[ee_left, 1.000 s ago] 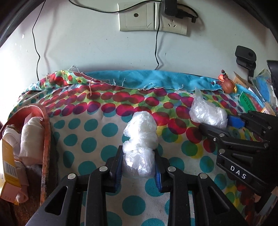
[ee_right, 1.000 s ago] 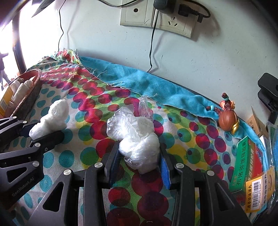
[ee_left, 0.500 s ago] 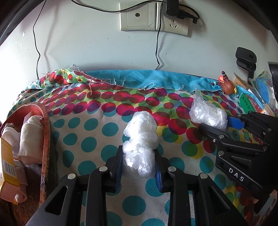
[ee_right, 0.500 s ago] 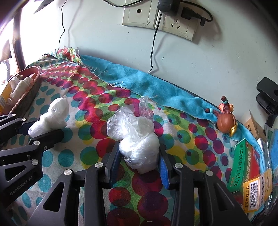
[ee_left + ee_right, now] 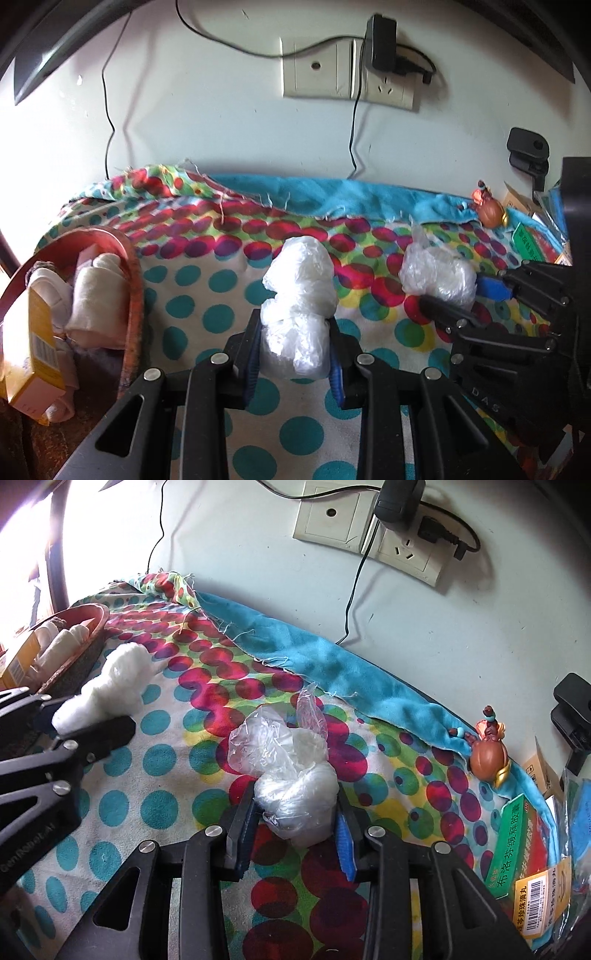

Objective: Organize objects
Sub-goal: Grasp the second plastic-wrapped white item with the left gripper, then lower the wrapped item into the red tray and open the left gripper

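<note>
Left wrist view shows the left tool clamped on a white plastic bundle near the surface's middle; the right tool grips a clearer crumpled bag toward the right edge. Both bundles seem just grasped, ready to be carried off. Next, each likely needs lifting clear of the dotted cloth, perhaps toward the basket at the left edge.

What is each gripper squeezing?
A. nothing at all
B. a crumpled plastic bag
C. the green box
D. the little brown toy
B: the left gripper is shut on one white plastic bag, and the right gripper is shut on another bag, both over the dotted cloth.
</note>
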The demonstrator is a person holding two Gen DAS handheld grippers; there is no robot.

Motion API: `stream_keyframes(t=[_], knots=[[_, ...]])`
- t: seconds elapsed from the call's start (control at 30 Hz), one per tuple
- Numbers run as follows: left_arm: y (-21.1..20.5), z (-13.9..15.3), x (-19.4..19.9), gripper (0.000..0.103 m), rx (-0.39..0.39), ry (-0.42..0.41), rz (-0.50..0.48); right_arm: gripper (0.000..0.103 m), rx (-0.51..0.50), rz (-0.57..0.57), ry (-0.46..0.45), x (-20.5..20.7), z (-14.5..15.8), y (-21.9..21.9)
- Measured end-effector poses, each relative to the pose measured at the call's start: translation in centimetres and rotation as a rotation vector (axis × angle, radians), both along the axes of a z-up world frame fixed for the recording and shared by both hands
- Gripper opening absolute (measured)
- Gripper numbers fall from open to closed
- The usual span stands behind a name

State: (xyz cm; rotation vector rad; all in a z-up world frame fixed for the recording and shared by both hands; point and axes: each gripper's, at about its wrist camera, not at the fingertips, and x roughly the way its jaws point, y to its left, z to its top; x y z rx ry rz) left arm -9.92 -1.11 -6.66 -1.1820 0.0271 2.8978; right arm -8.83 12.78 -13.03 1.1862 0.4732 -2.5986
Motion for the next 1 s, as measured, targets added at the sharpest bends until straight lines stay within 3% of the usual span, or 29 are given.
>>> stream_keyframes(t=[0.2,0.47,0.7,0.87,1.0], knots=[[-0.7,0.3,0.3,0.030,0.024,0.018,0.017,0.035,0.018,0.001,0.008,-0.1,0.0,-0.1],[-2.0,0.5,0.9,0.030,0.021,-0.032,0.029,0.035,0.016,0.010,0.003,-0.3,0.1,0.0],[-4.4,2.9,3.4,0.030,0.038,-0.031,0.043,0.036,0.028,0.012,0.009,-0.4,0.1,-0.1],[-8.3,5.6,5.4,0.030,0.071,-0.017,0.084,0.036,0.009,0.009,0.003,-0.3,0.1,-0.1],[-12.0,8.1,6.9,0.030,0.044,0.025,0.138,0.036,0.018,0.010,0.007,-0.3,0.0,-0.1]])
